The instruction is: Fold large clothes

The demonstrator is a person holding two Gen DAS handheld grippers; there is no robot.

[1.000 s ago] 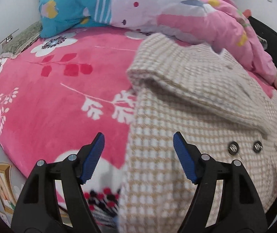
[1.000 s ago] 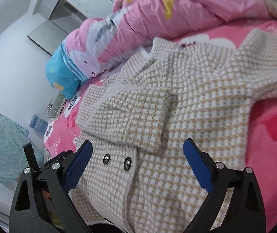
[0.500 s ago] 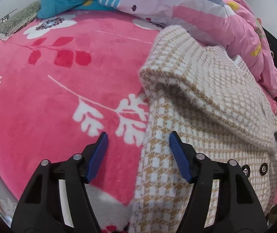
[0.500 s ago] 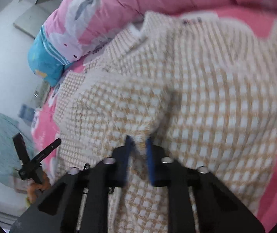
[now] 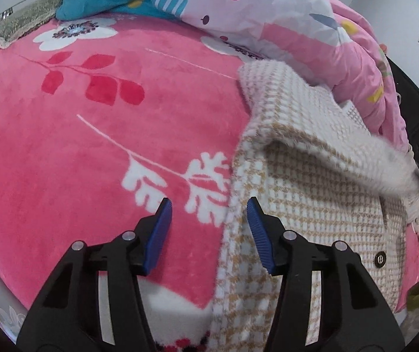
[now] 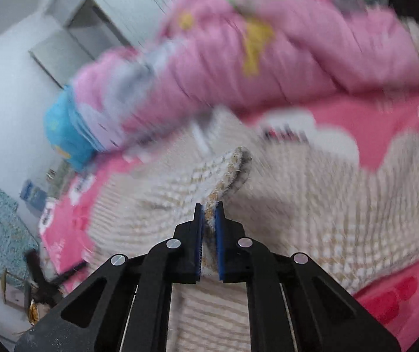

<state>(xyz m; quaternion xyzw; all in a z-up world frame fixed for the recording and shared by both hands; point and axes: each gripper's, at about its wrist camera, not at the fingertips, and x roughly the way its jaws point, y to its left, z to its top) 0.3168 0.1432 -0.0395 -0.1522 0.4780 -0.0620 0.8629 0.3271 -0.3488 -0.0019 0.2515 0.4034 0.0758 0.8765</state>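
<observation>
Right wrist view: right gripper (image 6: 208,209) clamps one checked coat's (image 6: 312,205) cuff; left gripper (image 5: 209,209), closing, straddles its edge.

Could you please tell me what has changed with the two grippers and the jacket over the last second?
The right gripper has shut on the jacket's folded sleeve and lifted it off the front. The left gripper moved to the jacket's side edge, and its jaws have just been closing, with the edge between them but not yet pinched. The jacket's body, the pink blanket and the quilt stayed put.
</observation>
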